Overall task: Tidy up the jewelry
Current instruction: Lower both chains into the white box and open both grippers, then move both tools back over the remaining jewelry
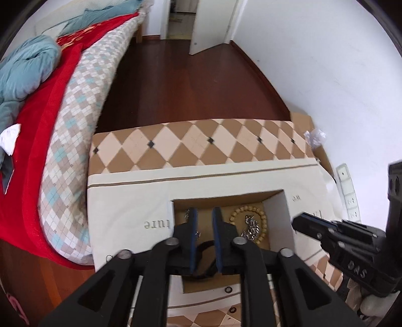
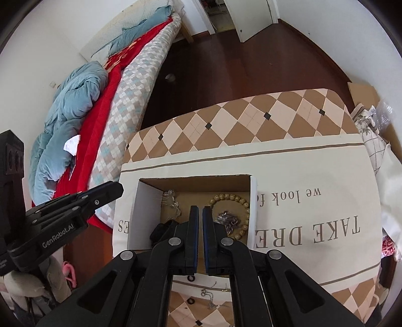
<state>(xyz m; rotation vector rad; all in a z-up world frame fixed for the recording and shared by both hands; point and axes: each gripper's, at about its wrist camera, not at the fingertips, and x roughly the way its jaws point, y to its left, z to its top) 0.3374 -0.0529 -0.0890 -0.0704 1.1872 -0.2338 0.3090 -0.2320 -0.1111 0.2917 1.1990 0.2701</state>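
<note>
Box (image 2: 144,203) opens upward; beads (image 2: 232,198), chains (image 2: 227,218) crowd its floor.

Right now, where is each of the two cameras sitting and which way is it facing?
Left wrist: sits on the left gripper, looks forward and down into the open box with the bead bracelet; its own open fingers show, and the right gripper pokes in at the right.
Right wrist: sits on the right gripper, looks down into the same box; its own nearly closed fingers show, the left gripper enters from the left.
Shared: box, bracelet, bed, open door.
</note>
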